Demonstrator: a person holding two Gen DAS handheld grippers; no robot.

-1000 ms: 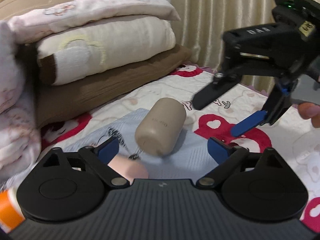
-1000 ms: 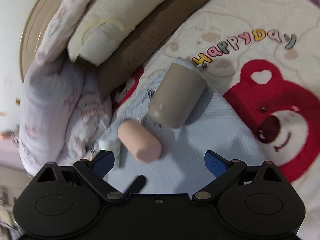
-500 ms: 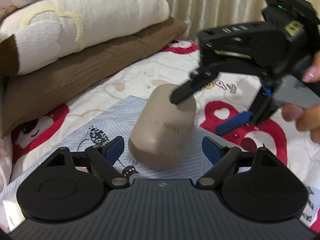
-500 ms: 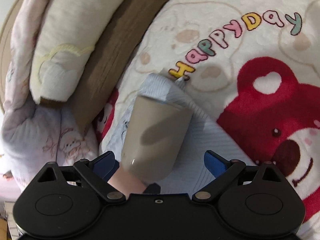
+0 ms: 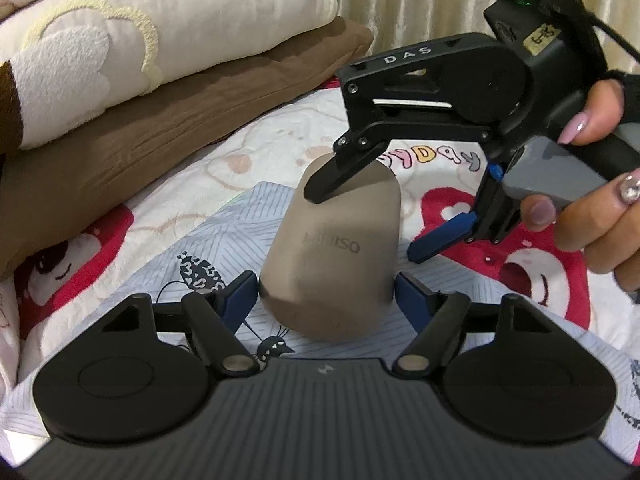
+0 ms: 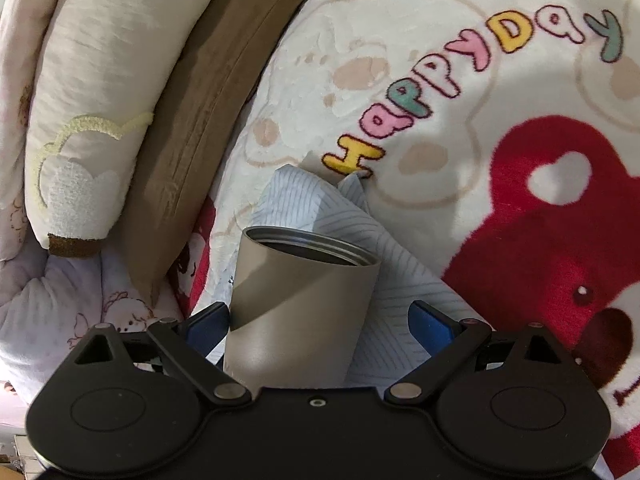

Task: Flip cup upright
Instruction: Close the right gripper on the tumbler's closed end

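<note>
The tall tan metal cup (image 5: 332, 256) lies tipped on the pale blue striped cloth (image 5: 224, 232) on my bed blanket, right between both my claws. Its long side points away from my left claw (image 5: 325, 293), bottom end near me, open mouth far. My left claw is spread wide, not holding anything. My right claw (image 6: 320, 320) is spread wide too, around the mouth end. The cup says "MINISO". The blanket says "HAPPY DAY".
</note>
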